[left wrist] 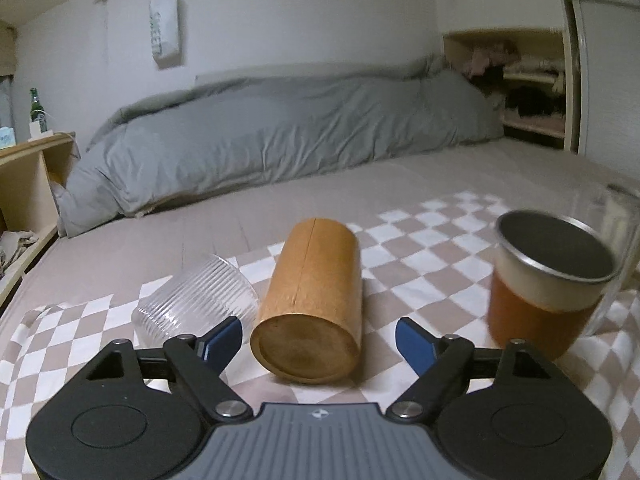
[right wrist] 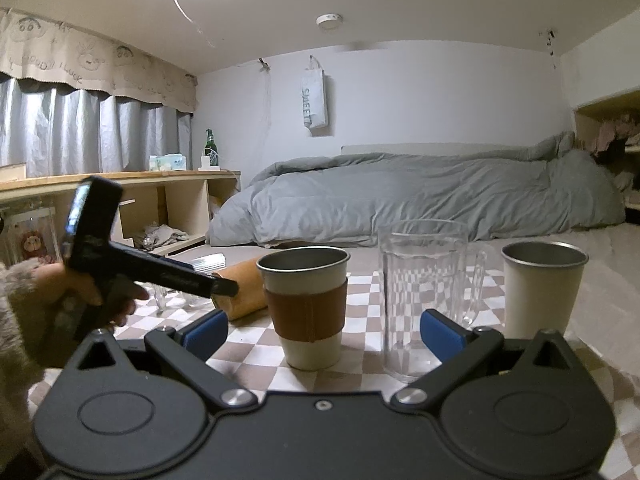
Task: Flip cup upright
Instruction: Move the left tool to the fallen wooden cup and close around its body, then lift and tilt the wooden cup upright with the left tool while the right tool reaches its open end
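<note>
Left gripper (left wrist: pixel 319 342) wide open, empty, straddling base of toppled brown cup (left wrist: pixel 310 306); advance along body, close mid-wall, tip upright clear of ribbed glass (left wrist: pixel 196 300); right gripper (right wrist: pixel 322 330) open, empty

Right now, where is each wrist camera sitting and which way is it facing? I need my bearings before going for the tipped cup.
Left wrist: sits low behind the left gripper, jaws open, facing the tan cup lying on its side on the checkered cloth, base toward the lens; ribbed clear cup to its left.

Right wrist: sits behind the right gripper, jaws open, facing the upright sleeved cup, clear mug and plain metal cup; the person's left hand shows.

Shared: tan cup, sleeved cup, grey duvet.
</note>
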`<state>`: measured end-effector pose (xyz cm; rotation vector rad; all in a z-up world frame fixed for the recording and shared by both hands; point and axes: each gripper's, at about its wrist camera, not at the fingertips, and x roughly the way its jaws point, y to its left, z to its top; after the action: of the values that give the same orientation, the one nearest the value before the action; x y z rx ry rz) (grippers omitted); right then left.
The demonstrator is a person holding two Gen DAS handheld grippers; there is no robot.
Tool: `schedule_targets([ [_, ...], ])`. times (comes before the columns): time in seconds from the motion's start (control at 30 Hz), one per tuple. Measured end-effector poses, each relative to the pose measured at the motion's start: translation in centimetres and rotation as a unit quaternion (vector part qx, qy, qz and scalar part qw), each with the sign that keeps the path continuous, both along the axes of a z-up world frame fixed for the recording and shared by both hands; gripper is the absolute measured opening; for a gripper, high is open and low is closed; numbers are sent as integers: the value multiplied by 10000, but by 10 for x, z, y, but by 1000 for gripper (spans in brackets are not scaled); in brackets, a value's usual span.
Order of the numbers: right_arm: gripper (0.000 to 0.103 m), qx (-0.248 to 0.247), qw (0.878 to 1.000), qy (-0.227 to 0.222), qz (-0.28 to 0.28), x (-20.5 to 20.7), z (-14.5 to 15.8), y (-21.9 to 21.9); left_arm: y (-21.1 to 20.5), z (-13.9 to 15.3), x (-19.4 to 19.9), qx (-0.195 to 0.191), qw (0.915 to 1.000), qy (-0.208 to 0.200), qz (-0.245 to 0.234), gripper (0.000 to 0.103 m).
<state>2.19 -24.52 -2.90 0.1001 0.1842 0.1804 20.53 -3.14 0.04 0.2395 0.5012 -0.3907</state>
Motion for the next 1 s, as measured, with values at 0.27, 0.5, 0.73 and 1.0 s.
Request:
schedule_targets([
  [0.27, 103, 182, 9998, 33, 42, 3, -2, -7, -18, -10, 15, 701, 9974, -47, -135, 82],
  [0.5, 103, 238, 9997, 44, 42, 2, -4, -9, -21, -17, 32, 986, 9950, 171, -30, 71],
  [0.73, 103, 329, 9994, 70, 52, 4, -3, -13, -13, -9, 16, 675, 9953, 568, 406, 71],
  [1.0, 103, 362, 9993, 55, -1, 2, -3, -14, 7, 2, -38, 619, 9918, 818, 761, 71],
])
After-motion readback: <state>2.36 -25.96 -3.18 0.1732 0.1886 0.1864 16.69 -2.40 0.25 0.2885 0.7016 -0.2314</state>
